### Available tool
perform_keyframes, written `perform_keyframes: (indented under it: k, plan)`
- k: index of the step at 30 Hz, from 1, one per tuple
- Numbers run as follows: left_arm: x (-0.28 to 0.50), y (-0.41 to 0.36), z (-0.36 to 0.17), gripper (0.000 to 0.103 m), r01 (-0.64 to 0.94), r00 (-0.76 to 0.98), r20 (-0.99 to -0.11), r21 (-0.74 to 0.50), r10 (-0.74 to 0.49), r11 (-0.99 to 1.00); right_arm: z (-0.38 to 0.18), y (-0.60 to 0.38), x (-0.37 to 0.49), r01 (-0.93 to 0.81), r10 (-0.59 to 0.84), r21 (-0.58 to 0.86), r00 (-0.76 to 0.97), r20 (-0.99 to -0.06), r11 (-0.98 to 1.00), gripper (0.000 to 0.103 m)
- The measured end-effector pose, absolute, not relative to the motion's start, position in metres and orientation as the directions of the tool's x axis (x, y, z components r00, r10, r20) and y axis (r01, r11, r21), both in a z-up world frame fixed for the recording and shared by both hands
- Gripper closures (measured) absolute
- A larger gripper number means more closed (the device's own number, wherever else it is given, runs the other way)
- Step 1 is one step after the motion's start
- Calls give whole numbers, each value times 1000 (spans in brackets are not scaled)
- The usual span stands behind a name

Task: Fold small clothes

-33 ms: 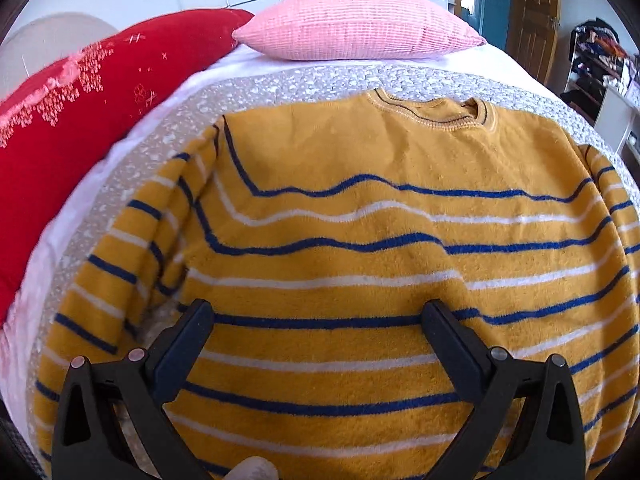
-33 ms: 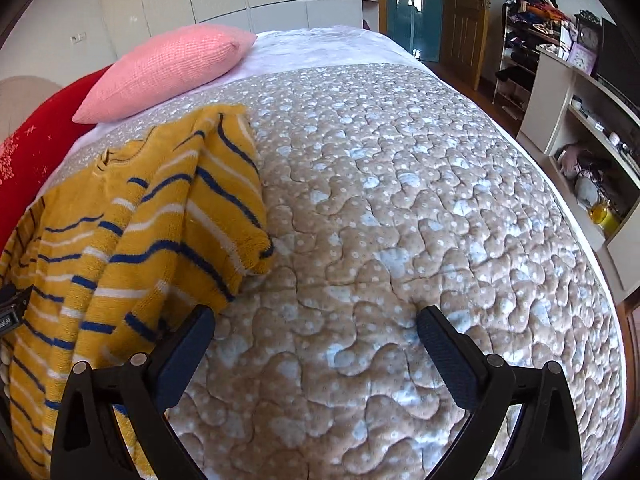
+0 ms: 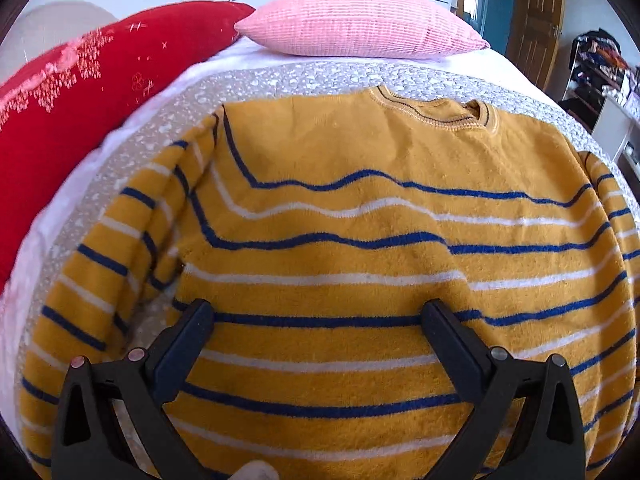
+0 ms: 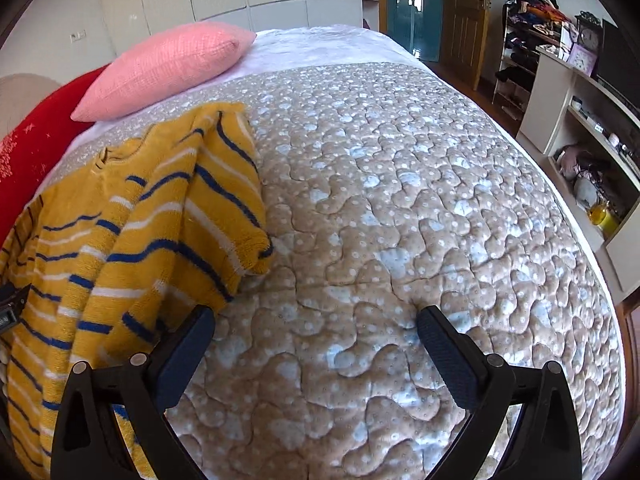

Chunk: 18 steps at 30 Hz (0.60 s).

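A small mustard-yellow sweater [image 3: 340, 216] with blue and white stripes lies flat on the bed, collar at the far end. Its left sleeve [image 3: 120, 248] lies alongside the body. My left gripper [image 3: 316, 316] hovers open over the lower body of the sweater, nothing between its fingers. In the right wrist view the sweater [image 4: 132, 240] lies at the left, its right sleeve [image 4: 232, 200] folded inward over the body. My right gripper [image 4: 314, 324] is open above the bare quilt, just right of the sweater's edge.
The beige quilted bedspread [image 4: 400, 200] stretches wide to the right of the sweater. A pink pillow [image 3: 356, 20] and a red cushion [image 3: 72, 92] lie at the head of the bed. White shelves [image 4: 580, 120] with clutter stand beyond the bed's right edge.
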<state>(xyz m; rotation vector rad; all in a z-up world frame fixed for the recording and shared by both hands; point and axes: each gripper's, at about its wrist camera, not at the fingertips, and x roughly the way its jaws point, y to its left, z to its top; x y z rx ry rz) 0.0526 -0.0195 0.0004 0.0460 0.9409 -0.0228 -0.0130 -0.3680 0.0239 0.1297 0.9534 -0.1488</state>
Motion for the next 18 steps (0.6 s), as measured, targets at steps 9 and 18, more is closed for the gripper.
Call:
perform_keyframes:
  k: [9, 18]
  plan:
    - [49, -12, 0, 0, 43, 588, -808, -19, -40, 999, 17, -364, -13, 185, -115, -8, 574, -811, 983, 0]
    - [50, -11, 0, 0, 44, 587, -808, -18, -41, 999, 17, -364, -17, 190, -116, -4, 580, -806, 982, 0]
